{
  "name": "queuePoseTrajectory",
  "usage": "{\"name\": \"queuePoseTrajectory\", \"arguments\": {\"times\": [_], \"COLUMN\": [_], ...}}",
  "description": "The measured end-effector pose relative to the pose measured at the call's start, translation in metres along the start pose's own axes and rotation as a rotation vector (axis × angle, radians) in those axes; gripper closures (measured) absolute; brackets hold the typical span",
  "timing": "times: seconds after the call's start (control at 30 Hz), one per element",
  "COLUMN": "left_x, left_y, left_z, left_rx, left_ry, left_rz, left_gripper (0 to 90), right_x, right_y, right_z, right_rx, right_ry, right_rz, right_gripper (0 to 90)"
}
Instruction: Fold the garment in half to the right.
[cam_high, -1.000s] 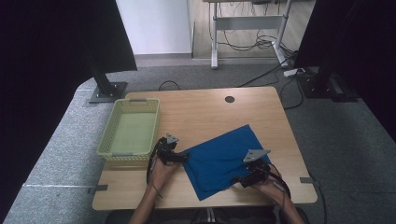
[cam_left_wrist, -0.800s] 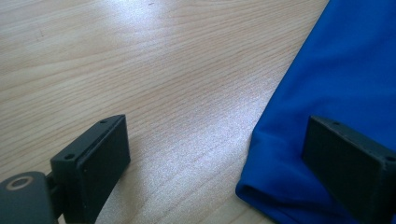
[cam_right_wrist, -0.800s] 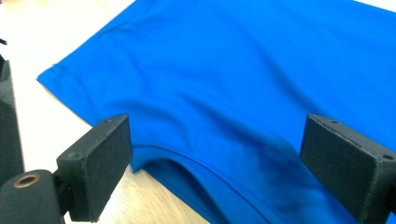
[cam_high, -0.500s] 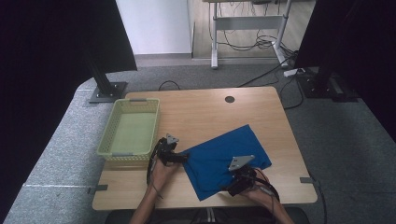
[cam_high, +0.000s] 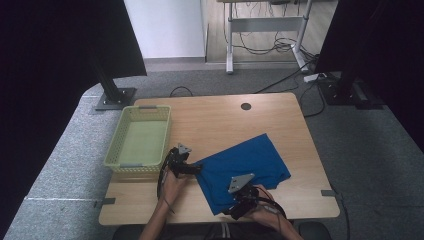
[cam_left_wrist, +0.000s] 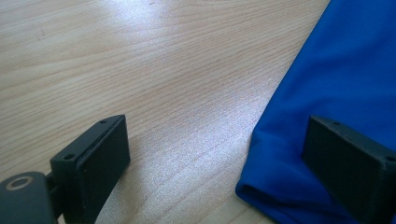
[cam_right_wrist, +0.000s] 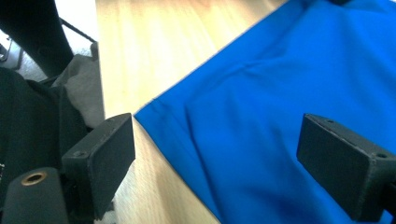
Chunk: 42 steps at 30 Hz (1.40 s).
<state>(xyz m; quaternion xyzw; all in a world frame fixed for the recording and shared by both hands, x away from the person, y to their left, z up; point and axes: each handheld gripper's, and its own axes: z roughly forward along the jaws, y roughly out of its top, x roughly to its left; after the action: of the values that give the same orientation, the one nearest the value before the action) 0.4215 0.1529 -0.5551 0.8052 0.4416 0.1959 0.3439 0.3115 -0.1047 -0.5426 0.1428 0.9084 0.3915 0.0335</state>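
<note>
While the left gripper (cam_high: 192, 169) sits planted at the cloth's (cam_high: 245, 165) left corner, the right gripper (cam_high: 239, 206) has slid leftward along the cloth's near edge since a second ago. From the high view, the blue cloth lies on the table (cam_high: 220, 120), to the right of the basket (cam_high: 140, 137), and well apart from it. Compared with the earlier frames the cloth looks narrower now, its right side drawn in and its near-left part bunched toward the person. The left hand (cam_high: 172, 182) is just off the cloth's left corner, between cloth and basket, where it was before. The right hand (cam_high: 267, 212) is at the table's near edge, over the cloth's near corner.

Over to the left gripper view: jaws wide apart, nothing pinched. The left gripper (cam_left_wrist: 210, 163) has bare table (cam_left_wrist: 140, 70) between its pads; the cloth's (cam_left_wrist: 336, 70) folded corner lies against the right-hand pad, lip curled up off the wood.

Now the right gripper view: jaws spread wide again, no grip on anything. The right gripper (cam_right_wrist: 215, 158) hangs above the cloth (cam_right_wrist: 280, 93), whose edge runs diagonally between the pads, with a strip of table (cam_right_wrist: 140, 46) beyond it and a soft crease running through the fabric.
</note>
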Motion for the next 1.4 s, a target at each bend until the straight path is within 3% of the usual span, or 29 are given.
{"name": "queuePoseTrajectory", "arguments": {"times": [0.23,0.33,0.37,0.43,0.47,0.5,0.57,0.7,0.77,0.87,0.97,1.1,1.3,1.4], "left_x": [0.000,-0.001,-0.001,-0.002,-0.002,-0.002,-0.003,-0.006,-0.008,-0.009,-0.008,-0.011,-0.010,-0.014], "left_y": [0.000,-0.001,-0.002,-0.003,-0.003,-0.004,-0.005,-0.007,-0.007,-0.008,-0.008,-0.007,0.004,0.017], "left_z": [-0.001,-0.002,-0.003,-0.005,-0.005,-0.006,-0.008,-0.010,-0.011,-0.012,-0.013,-0.014,-0.022,-0.027], "left_rx": [-0.008,-0.021,-0.028,-0.044,-0.044,-0.053,-0.060,-0.065,-0.065,-0.067,-0.065,-0.058,-0.093,-0.130], "left_ry": [-0.011,-0.028,-0.035,-0.059,-0.059,-0.083,-0.109,-0.150,-0.153,-0.153,-0.160,-0.141,-0.149,-0.156], "left_rz": [0.006,0.022,0.025,0.042,0.042,0.060,0.075,0.077,0.091,0.098,0.090,0.117,0.118,0.125], "left_gripper": [10.3,15.0,18.7,29.0,33.3,40.6,49.0,75.1,82.3,85.0,85.7,86.0,86.2,86.2], "right_x": [0.012,0.017,0.018,0.017,0.017,0.013,0.012,0.012,0.011,0.008,0.007,0.007,0.002,-0.002], "right_y": [0.008,0.011,0.012,0.013,0.013,0.012,0.011,0.013,0.015,0.015,0.016,0.017,0.018,0.018], "right_z": [0.018,0.025,0.026,0.025,0.025,0.025,0.025,0.026,0.027,0.029,0.028,0.026,0.009,-0.002], "right_rx": [0.035,0.043,0.044,0.039,0.039,0.016,0.002,-0.004,-0.004,-0.018,-0.018,-0.026,-0.080,-0.103], "right_ry": [0.035,0.012,-0.015,-0.027,-0.027,-0.046,-0.060,-0.084,-0.085,-0.050,-0.041,-0.038,-0.023,-0.031], "right_rz": [-0.041,-0.064,-0.080,-0.071,-0.071,-0.048,-0.034,-0.018,-0.006,0.038,0.051,0.053,0.080,0.092], "right_gripper": [17.2,24.2,28.7,39.0,39.0,50.4,56.8,72.9,77.5,79.1,80.8,81.2,81.4,81.4]}}
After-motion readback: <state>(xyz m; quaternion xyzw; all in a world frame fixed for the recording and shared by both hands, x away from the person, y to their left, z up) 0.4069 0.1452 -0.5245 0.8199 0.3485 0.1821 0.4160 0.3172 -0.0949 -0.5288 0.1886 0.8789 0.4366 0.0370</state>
